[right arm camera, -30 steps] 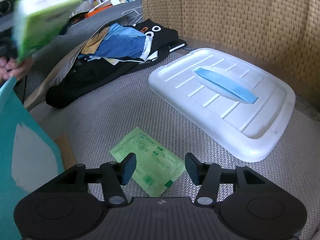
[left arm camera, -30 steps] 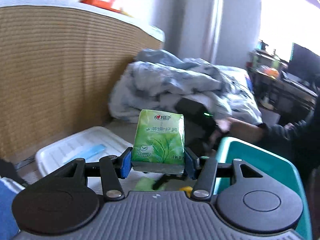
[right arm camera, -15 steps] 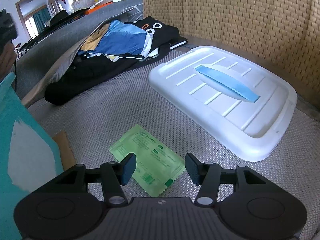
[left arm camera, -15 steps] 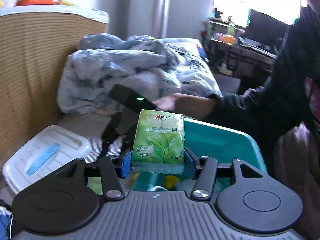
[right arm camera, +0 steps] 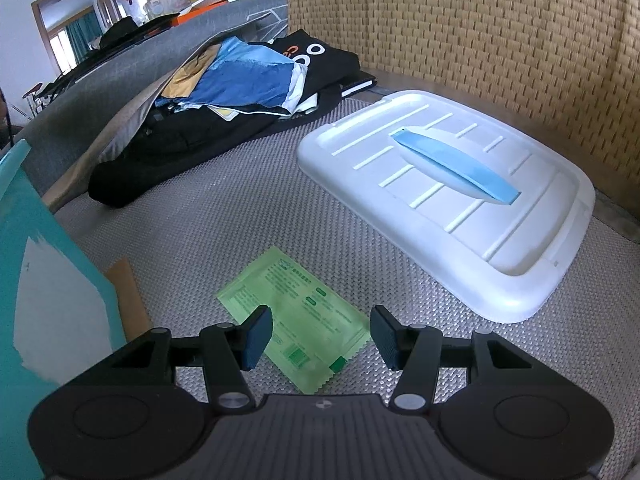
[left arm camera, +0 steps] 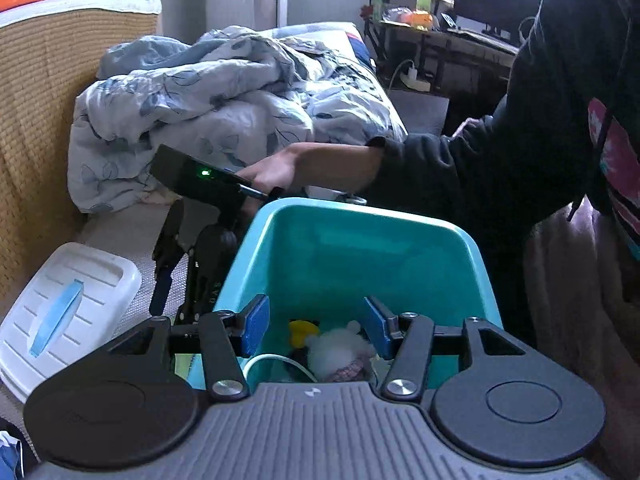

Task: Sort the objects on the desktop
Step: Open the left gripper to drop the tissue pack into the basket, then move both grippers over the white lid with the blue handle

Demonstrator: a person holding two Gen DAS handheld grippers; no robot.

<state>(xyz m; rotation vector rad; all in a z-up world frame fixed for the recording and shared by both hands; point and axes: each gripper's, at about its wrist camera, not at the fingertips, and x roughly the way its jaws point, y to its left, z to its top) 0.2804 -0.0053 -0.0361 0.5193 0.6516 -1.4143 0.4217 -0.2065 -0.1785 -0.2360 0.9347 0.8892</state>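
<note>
1. The left gripper [left arm camera: 316,326] hung over the teal bin [left arm camera: 472,248] with its jaws spread wide and nothing between the blue pads [left arm camera: 256,322].
2. Inside the bin lay a few sorted things: a yellow item [left arm camera: 302,330], a white fluffy object [left arm camera: 340,350] and a white cable [left arm camera: 272,362]. What else sat lower down was hidden by the gripper body.
3. Judged from that, part of the sorting looked done: several objects were already in the bin, and the left gripper carried nothing.
4. The right gripper [right arm camera: 320,336] hovered low over the grey woven surface [right arm camera: 240,220], jaws open and empty, with the green sachet [right arm camera: 296,320] lying flat just ahead of and partly between its fingers, not gripped.
5. The sachet lay just beside the teal bin's outer wall [right arm camera: 24,240], near a brown card strip [right arm camera: 124,292], so it seemed the next thing left to sort.
6. The white lid [right arm camera: 452,208] with its blue handle [right arm camera: 456,168] rested on the surface, well apart from the bin's top; closing the bin probably remained.
7. A pile of dark clothes and blue fabric [right arm camera: 224,100] lay further back; whether it belonged to the task could not be told.
8. A flat sachet on a textured mat would likely be awkward to pinch.
</note>
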